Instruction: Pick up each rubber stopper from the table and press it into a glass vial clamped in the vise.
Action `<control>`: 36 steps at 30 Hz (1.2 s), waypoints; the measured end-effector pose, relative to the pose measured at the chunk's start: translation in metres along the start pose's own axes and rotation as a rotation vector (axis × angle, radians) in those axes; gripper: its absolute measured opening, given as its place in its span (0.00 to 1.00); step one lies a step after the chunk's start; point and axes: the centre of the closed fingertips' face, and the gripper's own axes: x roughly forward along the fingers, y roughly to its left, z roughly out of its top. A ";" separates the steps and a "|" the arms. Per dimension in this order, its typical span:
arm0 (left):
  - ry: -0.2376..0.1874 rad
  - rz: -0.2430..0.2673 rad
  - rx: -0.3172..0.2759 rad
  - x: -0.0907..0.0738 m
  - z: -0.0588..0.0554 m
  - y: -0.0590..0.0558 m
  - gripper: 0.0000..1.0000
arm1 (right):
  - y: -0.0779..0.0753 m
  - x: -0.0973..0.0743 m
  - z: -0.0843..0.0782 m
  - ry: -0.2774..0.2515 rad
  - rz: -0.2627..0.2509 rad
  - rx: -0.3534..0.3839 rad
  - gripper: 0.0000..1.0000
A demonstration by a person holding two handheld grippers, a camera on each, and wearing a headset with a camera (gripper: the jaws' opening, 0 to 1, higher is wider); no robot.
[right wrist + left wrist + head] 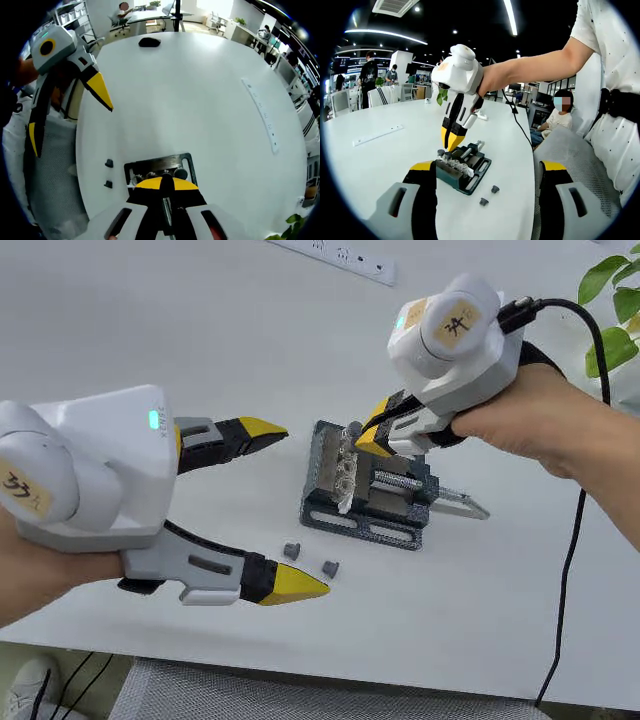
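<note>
**Operator:** Head view. Report tool state and work position.

**Technician:** The left gripper point(285, 505) has its jaws wide apart. Two loose stoppers point(292, 551) lie on the table point(200, 320) just beyond its lower yellow tip, between that tip and the vise point(365, 505). The right gripper point(372, 437) has its jaws together, tips pointing down over the far end of the vise. A row of vials point(345, 475) stands clamped in the vise just below those tips. One dark stopper point(354, 428) sits at the tips, touching or just beside them. Whether the jaws pinch it cannot be told. A cable point(577, 530) hangs from the right gripper's body and runs off the table edge.

**Operator:** Left gripper view.

**Technician:** This gripper's own jaws rise from the bottom, well apart. The vise lies ahead between them, nearer the left-hand jaw. The loose stoppers lie on the table just beside the vise, on the side toward the right-hand jaw. The right gripper comes down from above with its jaws together, tips over the vial row. A person's arm point(535, 65) carries it.

**Operator:** Right gripper view.

**Technician:** This gripper's own jaws are closed, and the yellow tips meet directly over the vise. The dark stopper shows just ahead of the tips, slightly to their right. The vial tops show to their left. The loose stoppers lie on the table left of the vise, apart from it. The left gripper stands at the upper left with its jaws spread. A power strip point(262, 115) lies well ahead, to the right.
</note>
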 end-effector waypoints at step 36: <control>-0.008 0.000 -0.010 0.001 0.000 0.002 0.83 | 0.001 0.013 -0.002 0.046 0.034 -0.009 0.00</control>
